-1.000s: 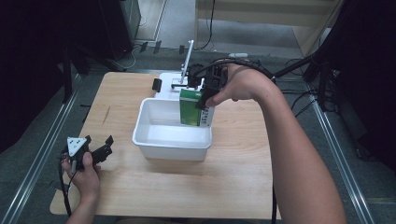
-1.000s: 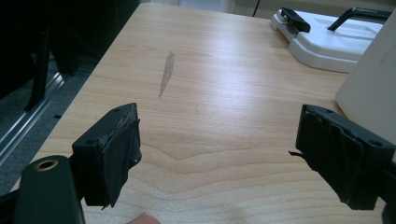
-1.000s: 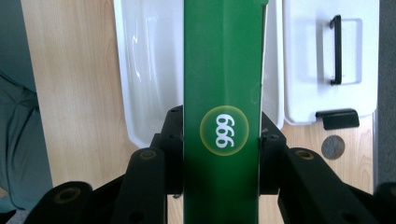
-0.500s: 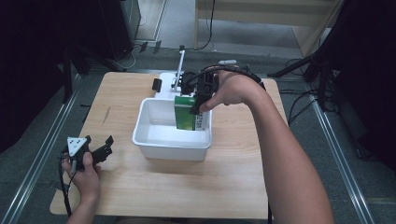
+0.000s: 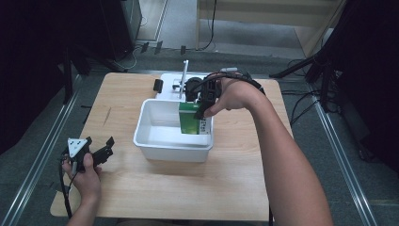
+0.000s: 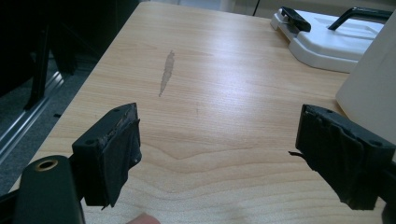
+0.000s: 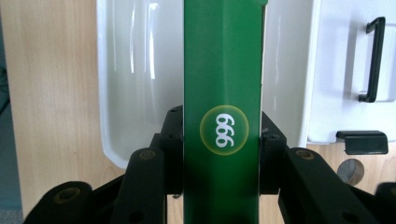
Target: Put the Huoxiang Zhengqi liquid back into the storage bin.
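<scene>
- At the left, the left gripper [image 5: 101, 153] rests low on the wooden table [image 5: 117, 188] near its front-left corner, as it did a second ago. In the left gripper view its jaws stand wide apart with nothing but bare wood between them; the white tub's wall [image 6: 373, 88] lies just beyond the far jaw.
- In the middle, the white tub [image 5: 160, 143] sits where it was, its floor bare ahead of the held box.
- The green box [image 5: 189, 118] is what has changed: a second ago it hung over the tub's far right corner, and it has since come toward the person and downward, so its lower end now sits inside the tub against the right wall.
- The right gripper [image 5: 203, 101] is clamped on that box; in the right gripper view the jaws press its two narrow sides, with the round "999" mark [image 7: 223, 129] between them and the tub's basin straight ahead.
- My reading is that the box is being lowered into the tub and is nearly down; whether it touches the floor I cannot tell. Release looks like the remaining step.
- Beyond the jaws, to the right, a white base with a black handle [image 7: 373, 58] lies just behind the tub, untouched.
</scene>
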`<state>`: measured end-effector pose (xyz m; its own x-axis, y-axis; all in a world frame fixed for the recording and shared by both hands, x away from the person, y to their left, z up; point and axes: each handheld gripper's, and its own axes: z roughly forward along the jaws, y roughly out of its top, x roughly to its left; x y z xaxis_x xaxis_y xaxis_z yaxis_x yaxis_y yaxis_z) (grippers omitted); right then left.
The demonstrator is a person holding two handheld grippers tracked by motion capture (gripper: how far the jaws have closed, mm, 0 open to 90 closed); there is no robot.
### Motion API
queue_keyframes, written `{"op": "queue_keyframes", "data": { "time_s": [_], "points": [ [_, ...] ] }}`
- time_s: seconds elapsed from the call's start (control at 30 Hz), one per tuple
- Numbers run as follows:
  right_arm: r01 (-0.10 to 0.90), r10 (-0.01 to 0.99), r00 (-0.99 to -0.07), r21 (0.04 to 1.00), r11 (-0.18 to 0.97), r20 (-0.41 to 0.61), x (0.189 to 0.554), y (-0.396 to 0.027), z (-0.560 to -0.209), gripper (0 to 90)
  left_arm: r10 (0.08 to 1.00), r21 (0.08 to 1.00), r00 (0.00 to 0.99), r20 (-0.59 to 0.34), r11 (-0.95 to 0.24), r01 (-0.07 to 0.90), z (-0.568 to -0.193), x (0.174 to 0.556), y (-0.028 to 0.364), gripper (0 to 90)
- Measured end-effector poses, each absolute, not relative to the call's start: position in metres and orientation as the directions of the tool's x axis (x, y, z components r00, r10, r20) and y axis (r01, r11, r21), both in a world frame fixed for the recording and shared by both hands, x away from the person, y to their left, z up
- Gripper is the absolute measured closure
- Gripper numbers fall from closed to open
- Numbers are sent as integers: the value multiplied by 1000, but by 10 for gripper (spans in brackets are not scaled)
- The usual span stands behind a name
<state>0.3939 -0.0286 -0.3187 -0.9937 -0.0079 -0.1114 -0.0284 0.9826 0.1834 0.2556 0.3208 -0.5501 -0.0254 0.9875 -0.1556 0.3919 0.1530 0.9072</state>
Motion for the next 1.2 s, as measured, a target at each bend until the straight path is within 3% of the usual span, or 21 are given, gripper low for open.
{"op": "queue_keyframes", "data": {
  "time_s": [1.2],
  "points": [
    [1,16,-997,180,984,-80,408,-29,-397,640,986,907,-25,-162,159,389,-550,256,321,150]
  ]
}}
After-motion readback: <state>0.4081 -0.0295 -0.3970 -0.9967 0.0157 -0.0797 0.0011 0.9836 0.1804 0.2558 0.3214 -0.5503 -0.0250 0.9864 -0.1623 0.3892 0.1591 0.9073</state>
